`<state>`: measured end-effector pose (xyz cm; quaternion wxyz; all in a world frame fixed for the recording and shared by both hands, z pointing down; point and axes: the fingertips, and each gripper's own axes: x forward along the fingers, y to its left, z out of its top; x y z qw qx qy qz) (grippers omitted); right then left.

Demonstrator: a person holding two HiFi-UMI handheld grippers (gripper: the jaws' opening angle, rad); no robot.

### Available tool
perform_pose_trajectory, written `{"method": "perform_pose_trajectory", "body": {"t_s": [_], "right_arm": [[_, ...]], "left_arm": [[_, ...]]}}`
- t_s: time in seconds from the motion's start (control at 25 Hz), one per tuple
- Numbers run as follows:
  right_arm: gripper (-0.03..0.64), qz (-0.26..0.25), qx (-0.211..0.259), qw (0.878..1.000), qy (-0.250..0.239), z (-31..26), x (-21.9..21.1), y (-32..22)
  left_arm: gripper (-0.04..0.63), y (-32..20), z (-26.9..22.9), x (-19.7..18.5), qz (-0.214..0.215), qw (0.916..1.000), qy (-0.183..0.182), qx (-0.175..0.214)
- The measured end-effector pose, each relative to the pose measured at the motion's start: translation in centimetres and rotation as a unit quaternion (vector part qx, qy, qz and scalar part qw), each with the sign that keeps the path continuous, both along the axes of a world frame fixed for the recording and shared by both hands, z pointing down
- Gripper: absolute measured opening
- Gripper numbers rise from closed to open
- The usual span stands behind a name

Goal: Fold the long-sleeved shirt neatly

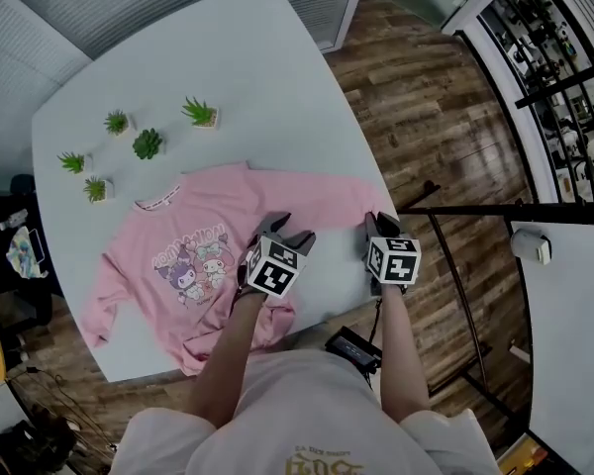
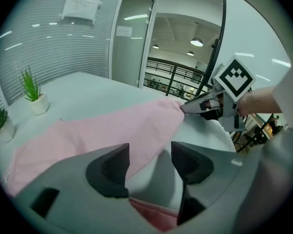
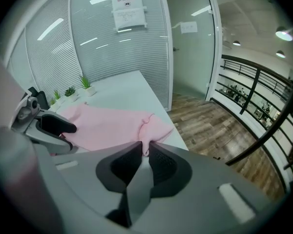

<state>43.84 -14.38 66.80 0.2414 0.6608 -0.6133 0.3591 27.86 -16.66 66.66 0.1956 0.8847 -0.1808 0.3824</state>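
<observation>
A pink long-sleeved cotton shirt with a cartoon print on its chest point(image 1: 203, 255) lies spread face up on a pale grey table with rounded corners point(image 1: 267, 77), collar toward the far side and hem at the near edge. In the head view one sleeve runs out to the right toward the table's edge, while the other slopes down to the left, its cuff close to the near left edge. The right gripper point(image 1: 379, 224) sits at the tip of the right-hand sleeve, and its own view shows the dark ridged pads point(image 3: 161, 165) pressed almost together, pinching a small raised fold of the pink cuff between them. The left gripper point(image 1: 282, 228) is just beside it, over the shirt's side near where that sleeve begins. In the left gripper view its jaws stand spread wide: the sleeve's lower edge passes between them, grey tabletop fills the rest of the gap, and neither pad presses on the cloth. That same view also catches the right gripper point(image 2: 190, 108) with the sleeve tip at its nose. 5 small green potted plants point(image 1: 148, 143) stand clustered on the table beyond the collar, well apart from both grippers. Brown wooden flooring point(image 1: 426, 97) lies past the table's right edge.
</observation>
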Motion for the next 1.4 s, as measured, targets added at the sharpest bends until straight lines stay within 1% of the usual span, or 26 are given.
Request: {"method": "perform_pose_trajectory", "body": {"t_s": [0.12,0.32,0.44,0.6,0.76,0.96,1.16,1.4], "right_arm": [[0.051,-0.003,0.002,1.000,-0.003,0.0,-0.3,-0.2],[0.043,0.006,0.009,1.000,-0.021,-0.5,-0.1,-0.3],[0.043,0.012,0.028,0.999,-0.028,-1.7,0.1,-0.4],[0.041,0.015,0.057,0.998,-0.033,-3.9,0.5,-0.9],[0.041,0.013,0.084,0.996,-0.032,-6.1,0.7,-1.4],[0.041,0.015,0.119,0.992,-0.029,-9.0,1.5,-2.0],[0.041,0.021,0.148,0.988,-0.028,-11.9,2.5,-2.0],[0.040,0.025,0.179,0.983,-0.025,-14.8,3.4,-1.8]], "left_arm": [[0.268,-0.1,0.3,-0.1,-0.005,1.0000,-0.003,-0.002],[0.270,-0.2,0.2,0.0,-0.012,0.9999,0.000,-0.008],[0.283,0.0,0.2,0.1,-0.018,0.9996,0.004,-0.021],[0.318,0.0,-0.5,0.7,-0.028,0.9990,0.020,-0.030],[0.319,-0.4,-2.1,0.6,-0.041,0.9984,0.034,-0.019],[0.320,-1.4,-4.8,0.2,-0.064,0.9966,0.051,0.006],[0.321,-1.4,-8.2,-0.8,-0.083,0.9945,0.056,0.029],[0.321,-1.3,-10.7,-2.5,-0.106,0.9911,0.060,0.052]]}}
